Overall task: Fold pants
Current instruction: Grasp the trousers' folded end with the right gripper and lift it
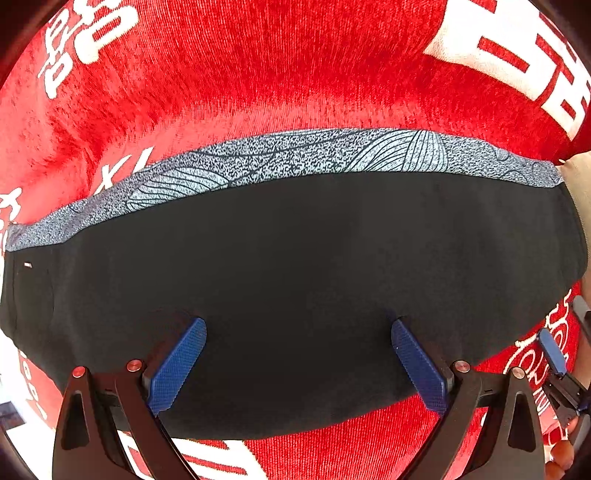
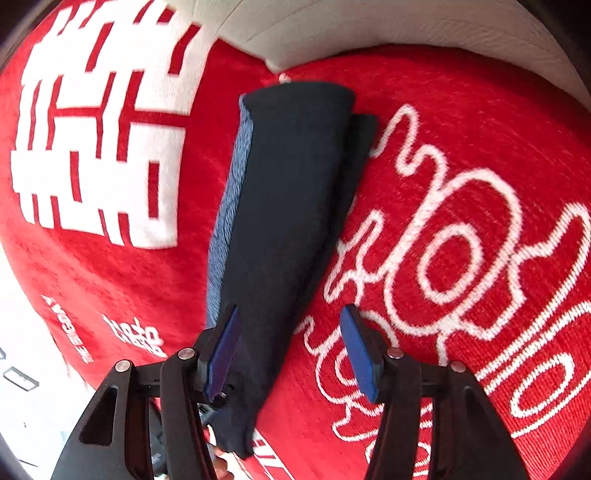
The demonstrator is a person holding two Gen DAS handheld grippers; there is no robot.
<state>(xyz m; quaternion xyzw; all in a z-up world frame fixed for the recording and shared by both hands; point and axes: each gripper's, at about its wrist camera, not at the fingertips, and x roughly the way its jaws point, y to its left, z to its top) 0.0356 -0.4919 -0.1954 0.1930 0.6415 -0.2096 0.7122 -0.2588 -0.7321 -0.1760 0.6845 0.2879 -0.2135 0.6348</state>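
Note:
The dark navy pants lie folded into a long band on the red blanket, with a speckled grey-blue patterned strip along the far edge. My left gripper is open, its blue pads just above the near part of the pants, holding nothing. In the right wrist view the folded pants run away from me as a narrow stack. My right gripper is open over their near end, left pad over the cloth, right pad over the blanket. The right gripper's blue pad also shows in the left wrist view.
The red blanket has large white lettering and looping white script. A cream surface lies beyond the blanket's far edge. White floor shows at the lower left.

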